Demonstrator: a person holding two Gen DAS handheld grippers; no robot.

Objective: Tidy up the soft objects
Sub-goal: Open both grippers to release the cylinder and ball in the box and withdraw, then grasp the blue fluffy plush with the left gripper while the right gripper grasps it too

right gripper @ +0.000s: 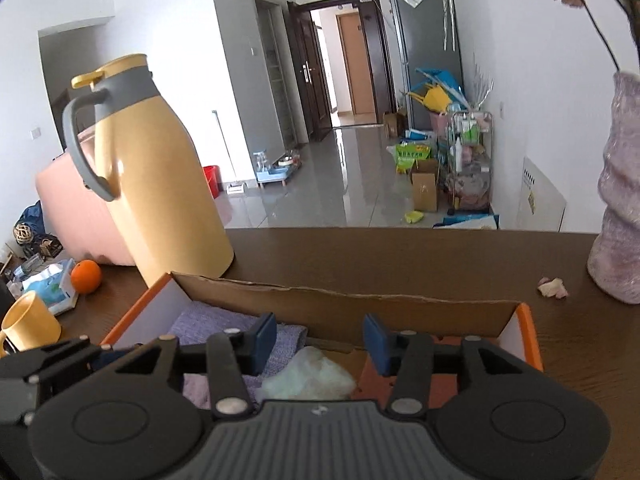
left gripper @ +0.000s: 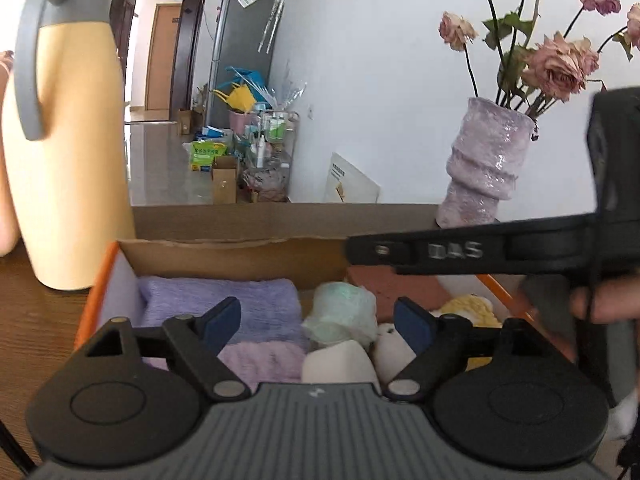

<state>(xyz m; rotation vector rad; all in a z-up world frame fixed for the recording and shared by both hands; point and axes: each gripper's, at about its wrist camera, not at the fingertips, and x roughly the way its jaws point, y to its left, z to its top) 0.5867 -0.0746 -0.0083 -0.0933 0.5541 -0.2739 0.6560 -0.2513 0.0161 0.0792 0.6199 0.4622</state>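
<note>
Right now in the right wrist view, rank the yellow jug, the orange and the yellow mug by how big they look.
1. yellow jug, clearly largest.
2. yellow mug, though the frame edge cuts it.
3. orange, smallest; it sits farther back, so nearness may exaggerate the mug.

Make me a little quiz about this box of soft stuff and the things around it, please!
1. True or false: the cardboard box is empty.
2. Which colour is the folded towel at the far left of the box? A) purple B) red C) black
3. Fill in: the tall yellow thermos jug has a ____ handle.

Key
1. False. It holds towels, a pale green soft bundle and a yellow knitted piece.
2. A
3. Grey

Bonus fact: both the left gripper and right gripper hover open over the box, holding nothing.
</note>
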